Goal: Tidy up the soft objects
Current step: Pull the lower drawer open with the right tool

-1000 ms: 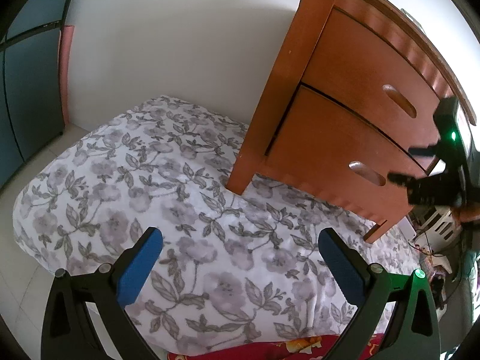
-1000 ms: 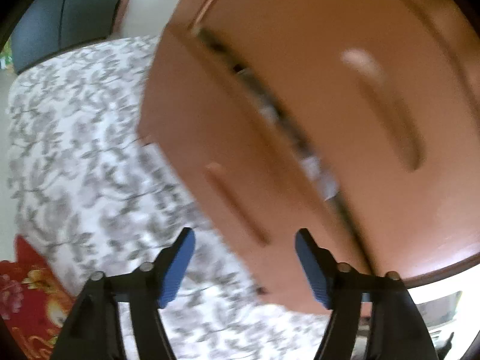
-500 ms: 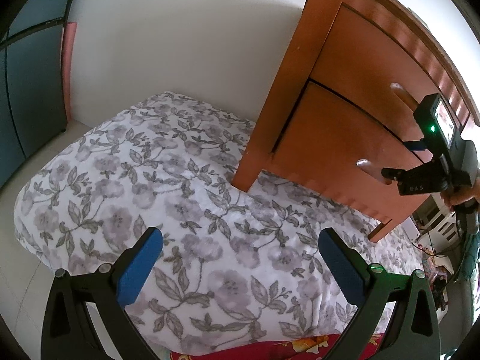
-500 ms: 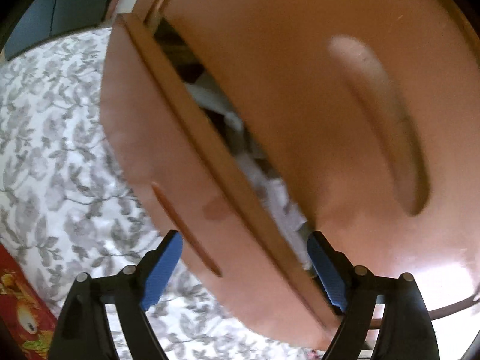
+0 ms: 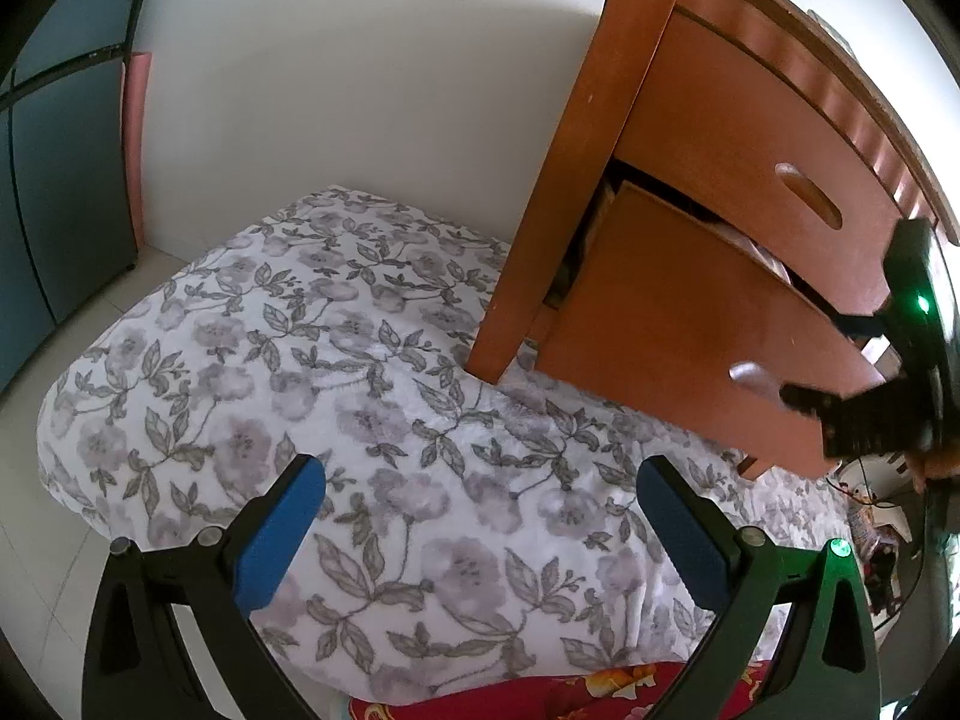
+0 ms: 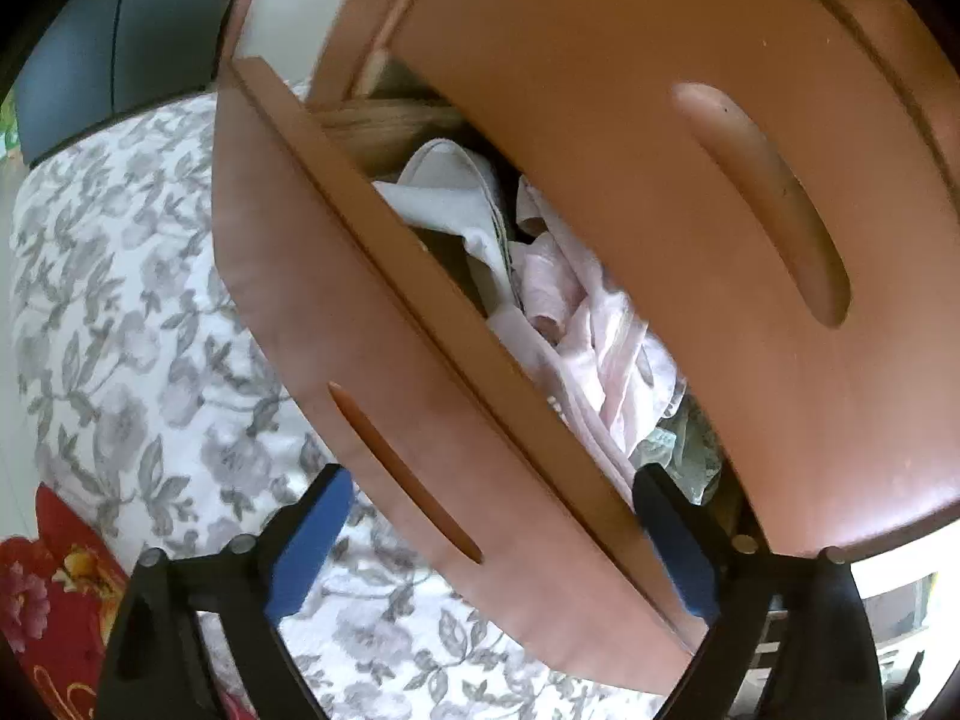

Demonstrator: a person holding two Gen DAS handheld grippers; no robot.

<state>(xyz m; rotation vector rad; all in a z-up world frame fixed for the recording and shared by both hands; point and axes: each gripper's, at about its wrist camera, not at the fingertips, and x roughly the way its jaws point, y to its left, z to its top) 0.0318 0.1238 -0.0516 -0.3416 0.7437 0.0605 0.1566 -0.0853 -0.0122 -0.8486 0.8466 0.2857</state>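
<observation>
My left gripper (image 5: 480, 531) hangs with its jaws spread wide and empty over the floral blanket (image 5: 312, 360), a red patterned cloth (image 5: 540, 693) at the near edge. My right gripper (image 6: 492, 540) is also wide apart, its blue pads straddling the front panel of the lower drawer (image 6: 372, 372), which stands pulled out from the wooden nightstand (image 5: 738, 138). Inside the drawer lie crumpled soft things: a white cloth (image 6: 450, 192) toward the back, a pale pink garment (image 6: 594, 336) bunched beside it, and something greenish (image 6: 690, 450) half hidden under the upper drawer (image 6: 660, 90).
</observation>
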